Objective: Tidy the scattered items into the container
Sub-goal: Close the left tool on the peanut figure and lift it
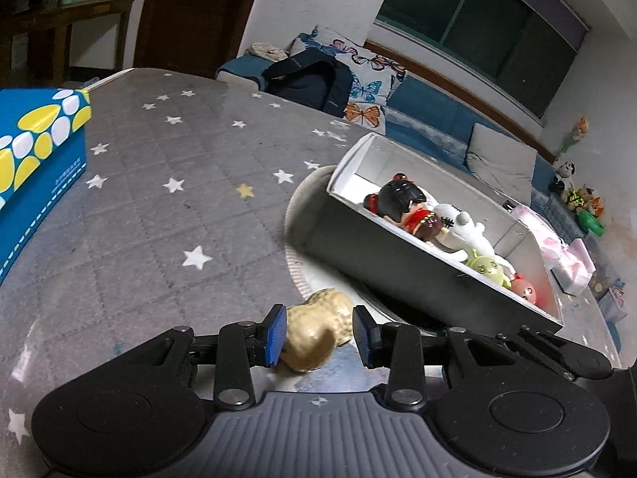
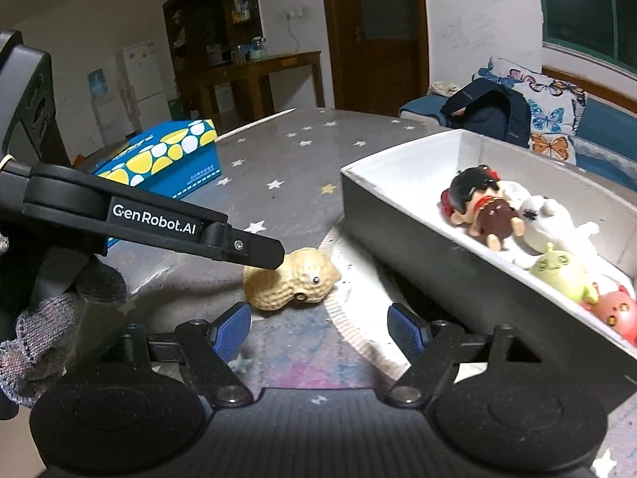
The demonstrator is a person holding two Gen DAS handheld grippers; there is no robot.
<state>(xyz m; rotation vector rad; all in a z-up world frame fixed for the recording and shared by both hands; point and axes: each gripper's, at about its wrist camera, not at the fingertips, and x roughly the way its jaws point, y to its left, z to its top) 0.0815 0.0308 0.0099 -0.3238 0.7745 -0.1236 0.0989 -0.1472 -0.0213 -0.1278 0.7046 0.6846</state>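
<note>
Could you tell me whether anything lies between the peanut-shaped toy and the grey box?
Nothing visible does. The tan peanut-shaped toy sits between the left gripper's open fingers, with bare mat up to the grey cardboard box.

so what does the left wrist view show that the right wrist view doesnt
Only the left wrist view shows the left gripper head-on, its pads either side of the peanut toy, one pad touching it and a gap at the other, plus pink items past the container.

Only the right wrist view shows the right gripper, open and empty, short of the peanut, the peanut's face, a gloved hand, and a wooden table behind.

Both show the peanut, the grey container of toys, the blue box and the star-patterned tabletop.
</note>
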